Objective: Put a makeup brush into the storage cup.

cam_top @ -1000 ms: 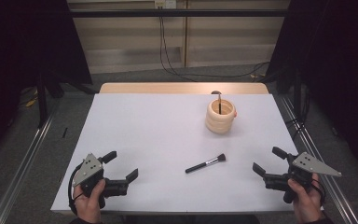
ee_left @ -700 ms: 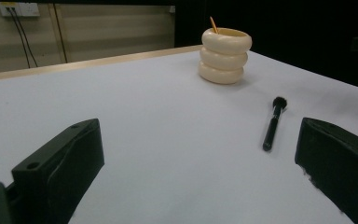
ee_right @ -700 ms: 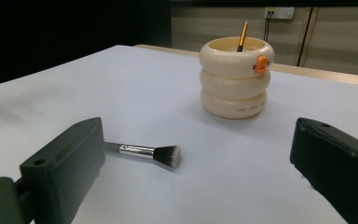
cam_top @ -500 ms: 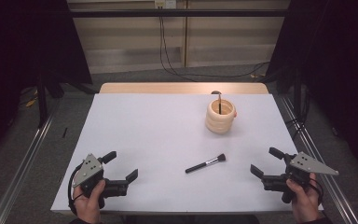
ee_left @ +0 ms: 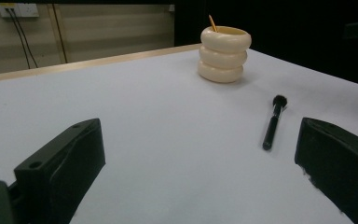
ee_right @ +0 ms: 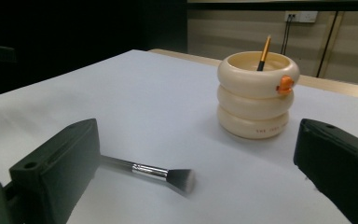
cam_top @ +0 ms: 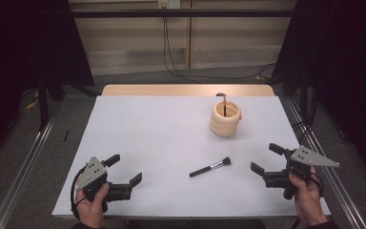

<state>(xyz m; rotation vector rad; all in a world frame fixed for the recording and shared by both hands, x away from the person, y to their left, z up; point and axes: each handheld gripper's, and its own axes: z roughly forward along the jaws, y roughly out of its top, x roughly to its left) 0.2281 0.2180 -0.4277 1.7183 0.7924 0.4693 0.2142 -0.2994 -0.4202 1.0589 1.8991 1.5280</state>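
The brush (cam_top: 210, 167) lies flat on the white table (cam_top: 162, 138), in front of the holder (cam_top: 225, 118) and well apart from it, bristles turned toward the holder's side. The holder is a cream, ringed cup with a thin stick (ee_right: 264, 52) standing inside. The right gripper (cam_top: 265, 160) rests near the brush's bristle end, jaws wide and empty; the left gripper (cam_top: 124, 170) sits farther off past the handle end, jaws also wide and holding nothing.

The likely work is lifting the brush into the holder. The brush is slim and lies flat, so jaws closing too high could slip over it or roll it away. A grip close to the bristles would probably leave the handle drooping, and it could knock the holder's rim or the stick already inside. A push against the light holder might slide it.

Compared with a second ago, the right gripper has edged slightly toward the brush; the left gripper, brush and holder lie as before.
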